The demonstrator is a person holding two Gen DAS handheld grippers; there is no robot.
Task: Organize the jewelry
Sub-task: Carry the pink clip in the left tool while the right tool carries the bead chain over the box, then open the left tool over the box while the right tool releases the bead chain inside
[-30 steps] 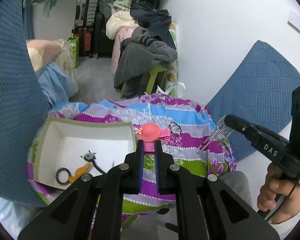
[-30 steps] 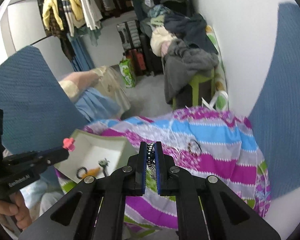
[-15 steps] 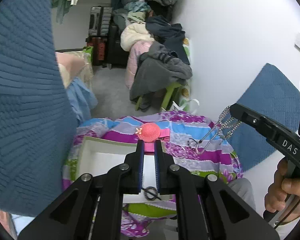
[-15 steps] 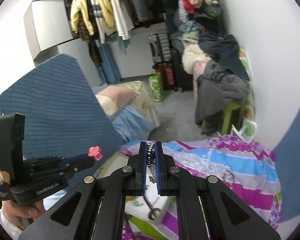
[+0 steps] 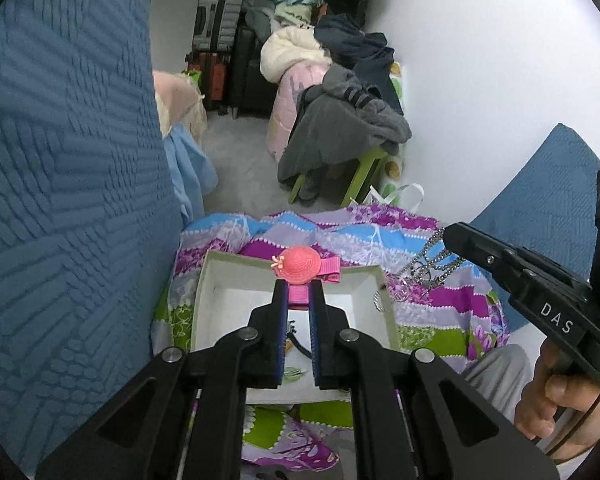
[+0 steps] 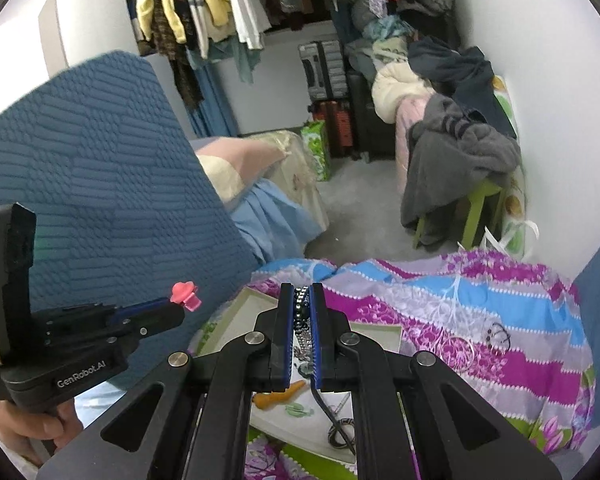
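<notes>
The left tongs [image 5: 298,286] are clenched on a pink hair clip [image 5: 305,267] topped with a coral, hat-shaped ornament, which sticks out past the fingertips at twelve o'clock, above the far wall of a shallow white box [image 5: 370,286]. The right tongs [image 6: 301,294] are clenched on a silver bead chain [image 6: 301,308], whose strands run down between the blue pads [image 6: 286,328]; in the left wrist view the chain [image 5: 422,266] dangles in loops from the tip of the right tongs at three o'clock, its lowest loop hanging at the box's right wall. In the right wrist view the box floor, at six o'clock, holds an orange carrot-shaped piece [image 6: 278,396], a small green piece [image 6: 298,410] and a dark cord with a patterned ring [image 6: 338,430]. The box sits on a striped floral cloth [image 6: 480,300] of purple, blue and green, on which a black hair tie [image 6: 498,336] and a thin ring [image 6: 458,354] lie at three o'clock, well apart from the box. A bare hand [image 5: 562,400] grips the right tool's handle at four o'clock in the left wrist view. Blue quilted cushions [image 5: 68,184] flank the cloth.
</notes>
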